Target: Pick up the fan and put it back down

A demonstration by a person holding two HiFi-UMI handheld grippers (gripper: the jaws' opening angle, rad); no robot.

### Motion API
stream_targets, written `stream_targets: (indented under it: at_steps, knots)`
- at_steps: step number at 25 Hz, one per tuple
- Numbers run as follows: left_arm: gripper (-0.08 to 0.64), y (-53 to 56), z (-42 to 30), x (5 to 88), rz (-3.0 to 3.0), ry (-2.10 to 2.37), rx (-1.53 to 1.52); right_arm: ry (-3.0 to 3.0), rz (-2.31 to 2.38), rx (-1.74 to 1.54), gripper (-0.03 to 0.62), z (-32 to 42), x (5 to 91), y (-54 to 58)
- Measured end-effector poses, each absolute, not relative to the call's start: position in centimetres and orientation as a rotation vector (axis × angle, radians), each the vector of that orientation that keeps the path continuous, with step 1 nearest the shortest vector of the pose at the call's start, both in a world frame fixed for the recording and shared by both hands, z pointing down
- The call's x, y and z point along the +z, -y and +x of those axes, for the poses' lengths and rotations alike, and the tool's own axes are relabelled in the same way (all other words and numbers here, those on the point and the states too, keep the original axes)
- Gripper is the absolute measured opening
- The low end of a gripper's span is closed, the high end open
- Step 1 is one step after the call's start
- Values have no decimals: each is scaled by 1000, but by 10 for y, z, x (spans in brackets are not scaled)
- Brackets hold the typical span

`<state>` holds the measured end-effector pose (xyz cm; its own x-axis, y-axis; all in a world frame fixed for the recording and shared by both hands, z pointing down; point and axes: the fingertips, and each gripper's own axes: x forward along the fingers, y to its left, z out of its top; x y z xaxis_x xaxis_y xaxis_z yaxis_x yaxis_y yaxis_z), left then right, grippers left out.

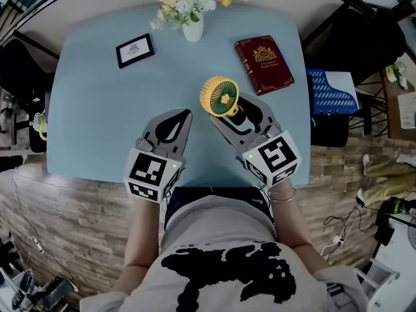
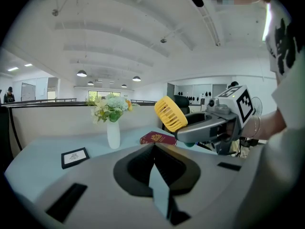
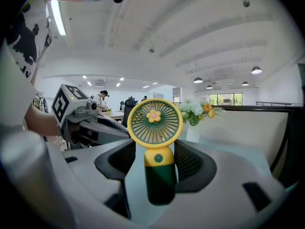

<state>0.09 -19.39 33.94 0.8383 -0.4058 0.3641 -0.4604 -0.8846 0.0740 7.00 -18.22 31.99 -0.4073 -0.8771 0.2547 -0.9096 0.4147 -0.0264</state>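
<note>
The small fan (image 1: 221, 97) has a round yellow head with a flower at its centre and a dark green handle (image 3: 160, 180). It stands upright between the jaws of my right gripper (image 1: 235, 114), which is shut on the handle. It is over the near middle of the light blue table (image 1: 97, 109) and seems slightly off the surface. The right gripper view shows the fan (image 3: 155, 123) facing the camera. My left gripper (image 1: 184, 116) hangs just left of it, shut and empty, its tips (image 2: 153, 146) meeting. From the left gripper view the fan (image 2: 170, 113) shows to the right.
A white vase of flowers (image 1: 193, 26) stands at the table's far edge. A small black picture frame (image 1: 135, 50) lies at the far left and a red booklet (image 1: 264, 64) at the far right. A blue basket-like thing (image 1: 331, 91) sits beyond the right edge.
</note>
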Motion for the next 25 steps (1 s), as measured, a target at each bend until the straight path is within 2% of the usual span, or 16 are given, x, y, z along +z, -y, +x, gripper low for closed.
stream_targets:
  at_steps: [25]
  knots:
    - [11,203,-24,356,2784,764,496,2498,1449,256,256,47,330,193]
